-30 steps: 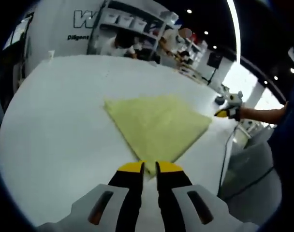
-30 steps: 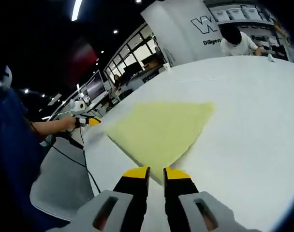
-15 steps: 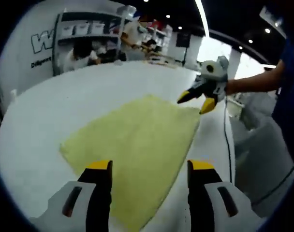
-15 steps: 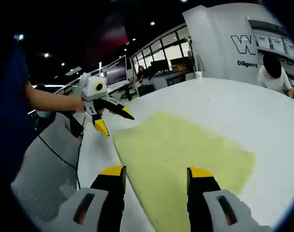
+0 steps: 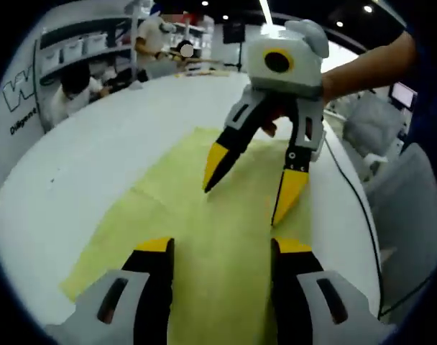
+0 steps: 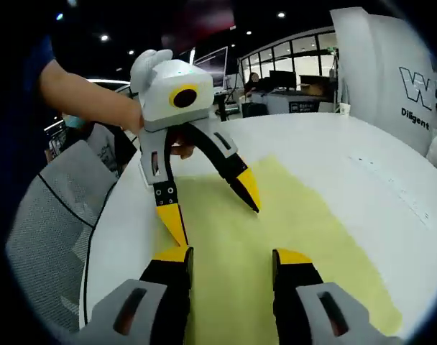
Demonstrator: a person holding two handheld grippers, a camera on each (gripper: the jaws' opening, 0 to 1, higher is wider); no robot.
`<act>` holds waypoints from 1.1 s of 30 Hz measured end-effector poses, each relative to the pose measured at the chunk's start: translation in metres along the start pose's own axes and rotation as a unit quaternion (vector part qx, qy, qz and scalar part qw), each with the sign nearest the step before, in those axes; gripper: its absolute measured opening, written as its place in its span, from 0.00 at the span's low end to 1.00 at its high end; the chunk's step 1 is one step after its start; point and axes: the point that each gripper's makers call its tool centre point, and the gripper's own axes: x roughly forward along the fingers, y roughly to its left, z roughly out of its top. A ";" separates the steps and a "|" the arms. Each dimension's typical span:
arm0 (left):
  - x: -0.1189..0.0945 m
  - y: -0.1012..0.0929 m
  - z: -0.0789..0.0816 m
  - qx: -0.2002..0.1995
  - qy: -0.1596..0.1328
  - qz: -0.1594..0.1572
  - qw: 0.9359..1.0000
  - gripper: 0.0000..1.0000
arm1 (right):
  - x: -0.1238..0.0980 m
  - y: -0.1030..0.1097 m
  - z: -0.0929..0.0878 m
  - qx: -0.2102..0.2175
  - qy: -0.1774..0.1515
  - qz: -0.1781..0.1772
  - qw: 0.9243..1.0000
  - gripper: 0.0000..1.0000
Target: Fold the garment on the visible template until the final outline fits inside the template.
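A pale yellow garment (image 5: 168,215) lies flat and folded on the round white table (image 5: 75,165). My left gripper (image 5: 222,248) hovers over it, open, with nothing between its jaws. Facing it from the far side, my right gripper (image 5: 249,188) is held by a hand, also open and pointing down at the cloth. In the right gripper view the garment (image 6: 312,230) runs away to the right. My right gripper (image 6: 233,255) stands open above it. The left gripper (image 6: 213,208) hangs open just ahead, tips close to the cloth.
A grey mesh chair (image 6: 46,215) stands by the table's near edge, and a dark cable (image 5: 351,194) runs along that edge. People work at shelves (image 5: 67,86) beyond the table. White table surface lies all around the garment.
Both grippers went from shut at the garment's corners to open. They have swung toward each other and now face tip to tip over the cloth.
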 end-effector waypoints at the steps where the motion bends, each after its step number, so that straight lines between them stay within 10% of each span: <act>1: 0.002 0.000 -0.001 -0.002 0.001 -0.003 1.000 0.54 | 0.002 0.001 0.000 -0.002 0.001 -0.001 1.000 0.54; 4: 0.008 0.009 -0.013 -0.001 0.003 0.003 1.000 0.61 | 0.005 0.000 -0.027 -0.022 0.040 0.001 0.999 0.63; 10: -0.001 0.013 -0.020 0.002 -0.032 0.012 0.999 0.64 | -0.012 -0.014 -0.031 -0.018 0.005 -0.026 0.999 0.74; 33: -0.051 0.016 -0.068 -0.012 -0.023 0.048 0.998 0.82 | -0.088 -0.037 -0.091 0.006 0.030 -0.085 0.996 0.80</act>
